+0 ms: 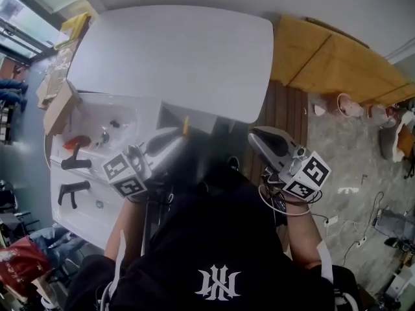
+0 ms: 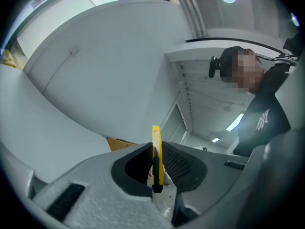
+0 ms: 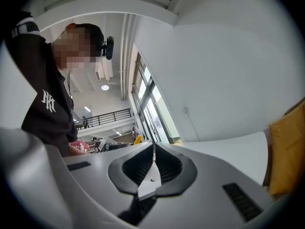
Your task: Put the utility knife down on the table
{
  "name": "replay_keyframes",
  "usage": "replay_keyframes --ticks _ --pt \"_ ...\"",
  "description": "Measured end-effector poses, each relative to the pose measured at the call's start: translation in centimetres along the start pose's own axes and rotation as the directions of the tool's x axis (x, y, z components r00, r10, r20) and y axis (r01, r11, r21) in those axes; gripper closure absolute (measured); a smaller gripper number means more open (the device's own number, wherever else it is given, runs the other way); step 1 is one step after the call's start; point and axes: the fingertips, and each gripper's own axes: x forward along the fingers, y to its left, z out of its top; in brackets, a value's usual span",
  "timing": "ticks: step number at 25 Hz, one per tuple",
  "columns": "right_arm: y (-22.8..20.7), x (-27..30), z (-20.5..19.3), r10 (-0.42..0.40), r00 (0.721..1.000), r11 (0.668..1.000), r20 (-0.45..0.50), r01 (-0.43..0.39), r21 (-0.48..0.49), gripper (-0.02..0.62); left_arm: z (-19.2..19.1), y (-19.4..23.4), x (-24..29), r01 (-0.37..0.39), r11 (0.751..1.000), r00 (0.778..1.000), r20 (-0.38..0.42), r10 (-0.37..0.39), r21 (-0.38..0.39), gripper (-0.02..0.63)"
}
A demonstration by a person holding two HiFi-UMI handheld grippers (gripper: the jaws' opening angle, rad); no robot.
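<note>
A yellow utility knife (image 1: 185, 126) with a black slider sticks out of my left gripper (image 1: 176, 138), which is shut on it just off the near edge of the white table (image 1: 175, 50). In the left gripper view the knife (image 2: 157, 159) stands on edge between the dark pads, its tip past the left gripper (image 2: 156, 149). My right gripper (image 1: 260, 138) hovers to the right of the table's near corner, over the wooden floor. In its own view the right gripper (image 3: 153, 152) is shut with nothing between the pads.
A white cart (image 1: 97, 206) at the left carries black-handled tools (image 1: 72, 192) and an orange item (image 1: 75, 141). A cardboard box (image 1: 58, 102) leans beside it. Mustard cushions (image 1: 337, 60) lie at the right, with cables (image 1: 363, 219) on the floor.
</note>
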Motion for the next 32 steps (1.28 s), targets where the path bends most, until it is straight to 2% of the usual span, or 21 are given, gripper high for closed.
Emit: replay_keyframes --ticks 7,10,17,24,29,32 --pt "-7.4 -1.2 0.6 0.053 0.999 0.997 0.005 -0.053 0.048 0.589 1.1 1.5 6.1 -0.050 0.999 0.999 0.014 0.050 0.010 0.546" --pt "-9.8 -1.1 0.8 0.077 0.997 0.994 0.013 -0.077 0.081 0.590 2.1 2.4 6.7 -0.109 0.994 0.993 0.047 0.110 -0.010 0.546" --pt "-13.2 0.8 0.1 0.083 0.996 0.987 0.033 -0.087 0.132 0.589 3.3 6.8 5.9 -0.208 0.978 0.978 0.031 0.208 -0.004 0.546" --pt "-17.2 5.1 1.5 0.046 0.999 0.993 -0.018 -0.044 0.108 0.589 5.2 13.4 8.9 -0.161 0.987 0.986 0.029 0.161 -0.006 0.546" --pt "-18.6 10.3 4.1 0.025 0.998 0.999 -0.060 -0.022 0.039 0.589 8.3 18.8 8.1 -0.148 0.989 0.988 0.052 0.148 0.010 0.546" --pt "-19.8 14.3 5.6 0.002 0.998 1.000 -0.061 -0.001 0.021 0.589 9.9 22.8 7.4 -0.152 0.988 0.988 0.035 0.152 0.011 0.546"
